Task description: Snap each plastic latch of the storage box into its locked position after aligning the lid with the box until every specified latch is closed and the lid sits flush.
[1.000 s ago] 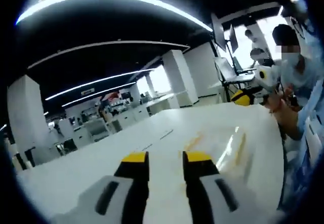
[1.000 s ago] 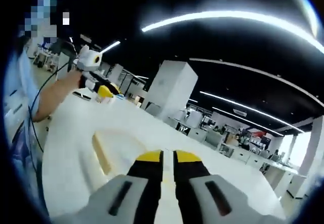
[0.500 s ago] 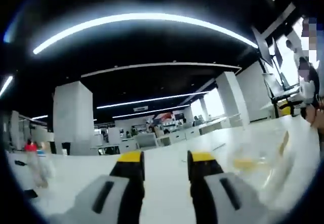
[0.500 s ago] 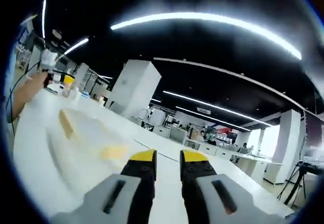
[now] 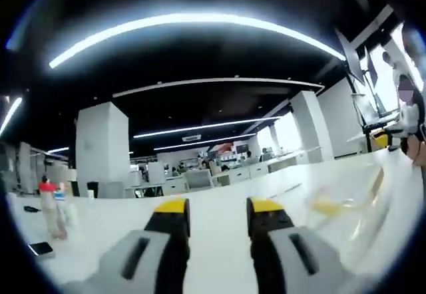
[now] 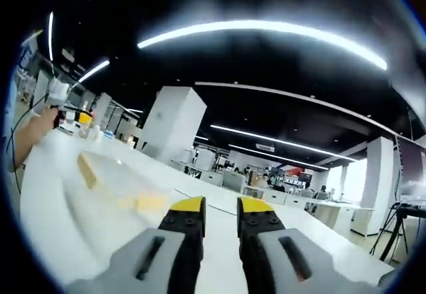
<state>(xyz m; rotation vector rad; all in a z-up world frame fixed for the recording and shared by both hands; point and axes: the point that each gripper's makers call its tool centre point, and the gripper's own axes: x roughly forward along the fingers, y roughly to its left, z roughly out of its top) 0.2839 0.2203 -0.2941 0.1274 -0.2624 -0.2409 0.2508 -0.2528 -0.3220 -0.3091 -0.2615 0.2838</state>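
Grippers left (image 5: pixel 214 207) and right (image 6: pixel 220 206) are held slightly parted, empty, above the table (image 5: pixel 219 197) beside the clear box (image 6: pixel 123 184).

— Ahead of the left tool (image 5: pixel 214 207)? Bare white counter (image 5: pixel 219 241); a red-capped bottle (image 5: pixel 48 204) and a phone (image 5: pixel 41 248) stand far left.
— And right? The clear storage box (image 6: pixel 113 187) blocks the left side.

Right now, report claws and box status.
Left claw and right claw open, empty. Clear storage box on white table, yellow latches untouched. Nothing blocking.
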